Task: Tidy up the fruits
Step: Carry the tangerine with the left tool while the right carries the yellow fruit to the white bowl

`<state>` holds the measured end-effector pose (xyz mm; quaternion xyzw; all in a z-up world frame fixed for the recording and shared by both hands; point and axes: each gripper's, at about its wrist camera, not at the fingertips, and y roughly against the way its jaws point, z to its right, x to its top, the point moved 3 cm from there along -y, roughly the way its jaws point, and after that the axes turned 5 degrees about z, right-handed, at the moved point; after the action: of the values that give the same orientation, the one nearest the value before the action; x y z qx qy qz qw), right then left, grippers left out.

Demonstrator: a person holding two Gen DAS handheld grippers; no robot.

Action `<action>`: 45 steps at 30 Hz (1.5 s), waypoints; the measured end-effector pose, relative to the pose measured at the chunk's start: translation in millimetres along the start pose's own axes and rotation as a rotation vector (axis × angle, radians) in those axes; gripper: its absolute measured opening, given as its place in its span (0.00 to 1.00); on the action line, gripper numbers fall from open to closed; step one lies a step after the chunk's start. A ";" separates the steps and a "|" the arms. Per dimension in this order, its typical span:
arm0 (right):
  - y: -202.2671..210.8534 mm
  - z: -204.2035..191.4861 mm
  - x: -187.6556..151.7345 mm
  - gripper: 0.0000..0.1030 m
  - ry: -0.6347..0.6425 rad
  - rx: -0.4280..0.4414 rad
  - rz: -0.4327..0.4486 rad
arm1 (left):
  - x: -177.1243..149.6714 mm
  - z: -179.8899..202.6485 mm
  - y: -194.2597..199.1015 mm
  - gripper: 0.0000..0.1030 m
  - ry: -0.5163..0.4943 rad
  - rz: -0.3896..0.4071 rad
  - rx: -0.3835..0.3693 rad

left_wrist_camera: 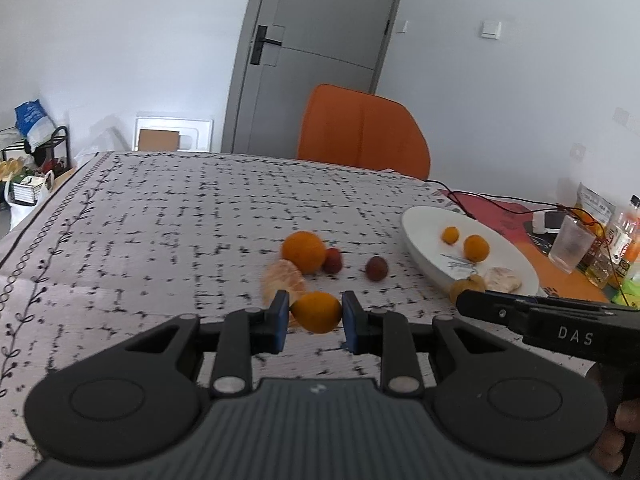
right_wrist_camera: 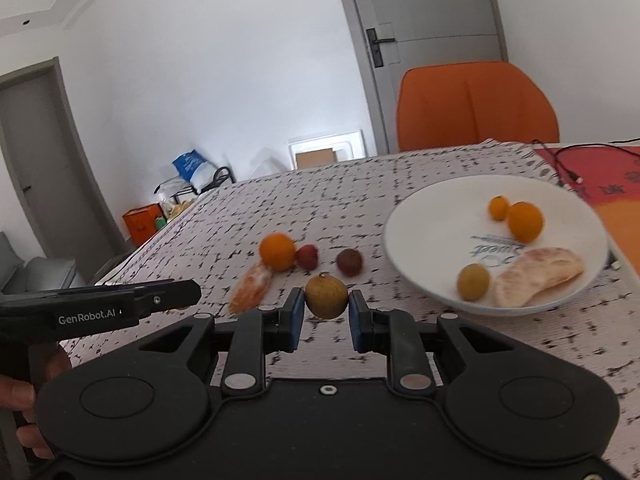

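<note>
My left gripper [left_wrist_camera: 315, 316] is shut on a small orange fruit [left_wrist_camera: 316, 312] above the tablecloth. My right gripper [right_wrist_camera: 325, 308] is shut on a brown-green round fruit [right_wrist_camera: 326, 296]; it also shows in the left wrist view [left_wrist_camera: 466, 289]. On the cloth lie a large orange [right_wrist_camera: 277, 251], a peeled orange segment [right_wrist_camera: 251, 289], a red fruit [right_wrist_camera: 307, 257] and a dark brown fruit [right_wrist_camera: 349, 262]. The white plate [right_wrist_camera: 424, 236] at the right holds two small oranges [right_wrist_camera: 525, 221], a yellow-green fruit [right_wrist_camera: 473, 281] and pale peeled pieces [right_wrist_camera: 536, 276].
An orange chair [right_wrist_camera: 476, 106] stands behind the table. In the left wrist view, a glass [left_wrist_camera: 570, 245], bottles [left_wrist_camera: 624, 236] and black cables [left_wrist_camera: 500, 202] crowd the table's far right. A grey door [left_wrist_camera: 320, 52] is behind. Shelves with clutter [left_wrist_camera: 32, 164] stand at the left.
</note>
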<state>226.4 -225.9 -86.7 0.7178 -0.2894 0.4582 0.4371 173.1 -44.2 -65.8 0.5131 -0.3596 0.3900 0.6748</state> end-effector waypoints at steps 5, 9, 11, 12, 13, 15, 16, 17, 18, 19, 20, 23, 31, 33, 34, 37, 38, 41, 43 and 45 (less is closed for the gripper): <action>7.1 14.9 5.6 0.21 -0.018 -0.019 0.021 | 5.4 16.1 -6.7 0.26 -0.016 0.006 -0.022; 9.6 28.2 9.6 0.21 -0.034 -0.033 0.034 | 9.9 27.0 -13.0 0.26 -0.024 0.010 -0.037; 9.8 34.7 12.0 0.21 -0.041 -0.038 0.039 | 12.6 32.9 -18.1 0.26 -0.030 0.009 -0.043; 10.0 38.0 12.6 0.21 -0.044 -0.041 0.040 | 13.9 35.5 -20.6 0.26 -0.033 0.008 -0.045; 10.2 41.1 13.6 0.21 -0.047 -0.044 0.042 | 15.0 37.9 -22.6 0.26 -0.034 0.007 -0.047; 11.0 48.0 15.8 0.21 -0.055 -0.050 0.046 | 17.3 43.1 -26.7 0.26 -0.038 0.008 -0.055; 11.3 51.5 16.8 0.21 -0.059 -0.053 0.048 | 18.6 45.7 -28.8 0.26 -0.042 0.009 -0.057; 11.2 54.9 17.7 0.21 -0.062 -0.057 0.049 | 19.6 48.0 -30.9 0.26 -0.044 0.010 -0.060; 10.9 58.2 18.6 0.21 -0.065 -0.062 0.052 | 20.6 50.4 -33.1 0.26 -0.046 0.010 -0.064; 11.7 61.1 19.2 0.21 -0.070 -0.065 0.054 | 21.5 52.9 -35.5 0.26 -0.048 0.009 -0.068; 11.5 64.2 20.0 0.21 -0.074 -0.067 0.055 | 22.4 55.4 -38.0 0.26 -0.051 0.008 -0.071; 10.0 73.2 21.8 0.21 -0.081 -0.077 0.057 | 24.0 62.8 -45.9 0.26 -0.058 0.002 -0.081; 2.2 96.0 23.1 0.21 -0.111 -0.095 0.051 | 26.7 78.2 -66.2 0.26 -0.078 -0.018 -0.101; -0.8 99.9 23.4 0.21 -0.117 -0.097 0.048 | 27.4 81.5 -72.6 0.26 -0.083 -0.025 -0.103; -2.1 101.7 23.4 0.21 -0.120 -0.097 0.047 | 27.8 83.2 -76.3 0.26 -0.086 -0.029 -0.104; -7.8 108.0 24.5 0.21 -0.130 -0.098 0.040 | 29.3 88.6 -85.5 0.26 -0.094 -0.041 -0.108; -9.7 110.1 25.0 0.21 -0.133 -0.097 0.039 | 29.9 90.0 -87.9 0.26 -0.097 -0.043 -0.110; -12.1 112.6 27.1 0.21 -0.136 -0.092 0.036 | 30.8 93.6 -95.7 0.26 -0.104 -0.053 -0.117; -14.8 113.9 28.6 0.22 -0.133 -0.096 0.031 | 31.8 96.0 -100.4 0.26 -0.107 -0.059 -0.123; -16.5 114.5 29.6 0.25 -0.135 -0.091 0.025 | 33.7 98.3 -104.9 0.26 -0.109 -0.062 -0.131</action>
<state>298.4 -321.1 -88.3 0.7228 -0.3479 0.4005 0.4429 273.4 -152.3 -58.1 0.4994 -0.4045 0.3161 0.6980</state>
